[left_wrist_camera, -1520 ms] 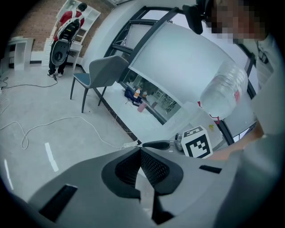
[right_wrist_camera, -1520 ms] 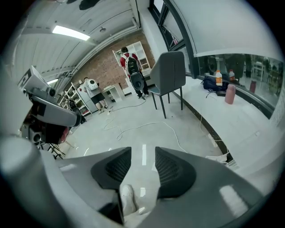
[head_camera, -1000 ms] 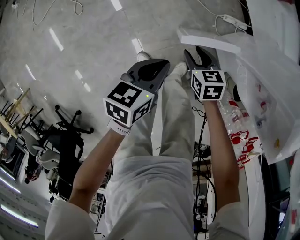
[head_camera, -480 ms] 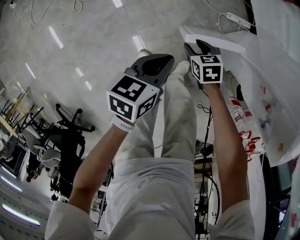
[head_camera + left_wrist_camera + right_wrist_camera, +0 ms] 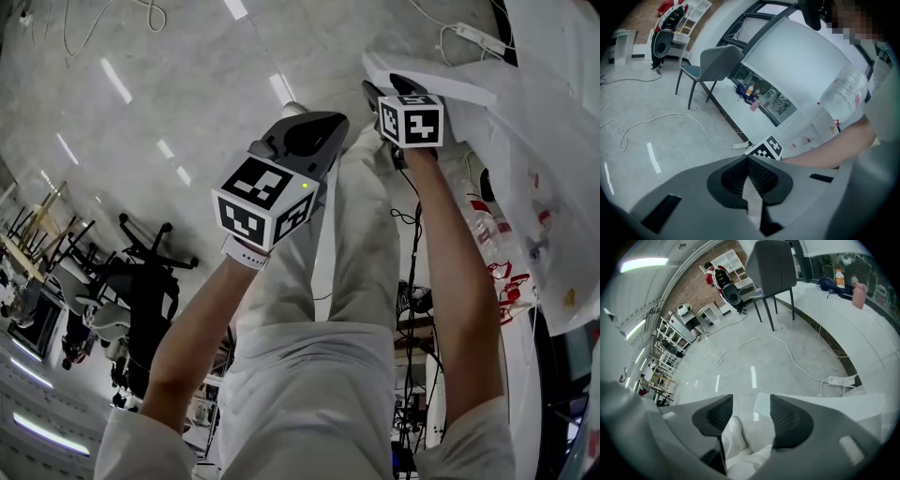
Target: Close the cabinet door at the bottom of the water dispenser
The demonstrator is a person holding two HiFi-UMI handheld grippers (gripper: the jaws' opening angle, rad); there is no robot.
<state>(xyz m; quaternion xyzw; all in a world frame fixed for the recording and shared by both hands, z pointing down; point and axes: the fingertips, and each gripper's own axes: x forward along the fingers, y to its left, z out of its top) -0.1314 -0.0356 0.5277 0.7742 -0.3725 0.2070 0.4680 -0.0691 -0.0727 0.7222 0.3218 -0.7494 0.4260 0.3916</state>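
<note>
The white cabinet door (image 5: 427,80) stands open at the foot of the water dispenser (image 5: 548,150), its edge jutting left over the floor. My right gripper (image 5: 382,92) is at that edge, its jaws open and just now widening. In the right gripper view the door's corner (image 5: 762,405) lies in the gap between the right gripper's (image 5: 751,400) pads, with no pad pressing on it. My left gripper (image 5: 314,131) hovers over my legs, away from the door. The left gripper (image 5: 746,157) is shut with nothing in it.
A water bottle (image 5: 483,234) with a red label sits at the dispenser's side. A power strip (image 5: 840,380) and white cables lie on the grey floor beyond the door. My legs and a shoe (image 5: 292,111) are below the grippers. A grey chair (image 5: 771,268) stands further off.
My right gripper has moved further from me, toward the door's edge, and now sits against it. The left gripper has hardly shifted.
</note>
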